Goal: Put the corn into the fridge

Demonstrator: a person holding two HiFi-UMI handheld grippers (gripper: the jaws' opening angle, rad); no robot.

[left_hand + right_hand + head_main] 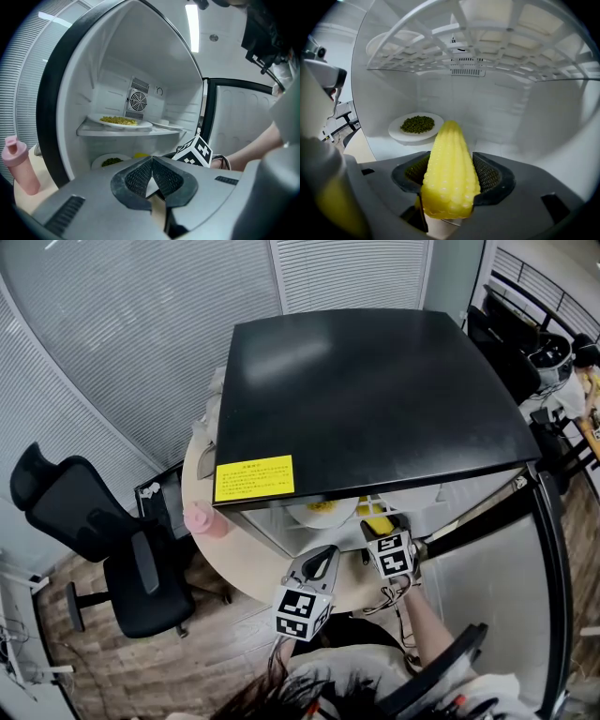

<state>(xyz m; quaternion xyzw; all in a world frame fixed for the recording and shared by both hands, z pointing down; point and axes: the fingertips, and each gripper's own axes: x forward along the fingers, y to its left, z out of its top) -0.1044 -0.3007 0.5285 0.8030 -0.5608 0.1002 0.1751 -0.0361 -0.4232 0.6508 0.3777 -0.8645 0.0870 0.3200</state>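
Observation:
A yellow corn cob [450, 159] stands lengthwise between the pads of my right gripper [452, 183], which is shut on it. The cob is inside the lower compartment of the open white fridge [525, 117], above its floor. In the head view the right gripper [380, 524] reaches under the fridge's black top [375, 390] with the corn [376, 526] showing at its tip. My left gripper [151, 174] is shut with nothing in it and hangs in front of the fridge opening [322, 559].
A plate of green peas [416, 125] sits at the back left of the lower compartment. On the shelf [126, 131] above is a plate of yellow food [119, 122]. The fridge door [534, 549] stands open at the right. A pink bottle [18, 164] is on the round table [211, 521]; an office chair [112, 549] stands at the left.

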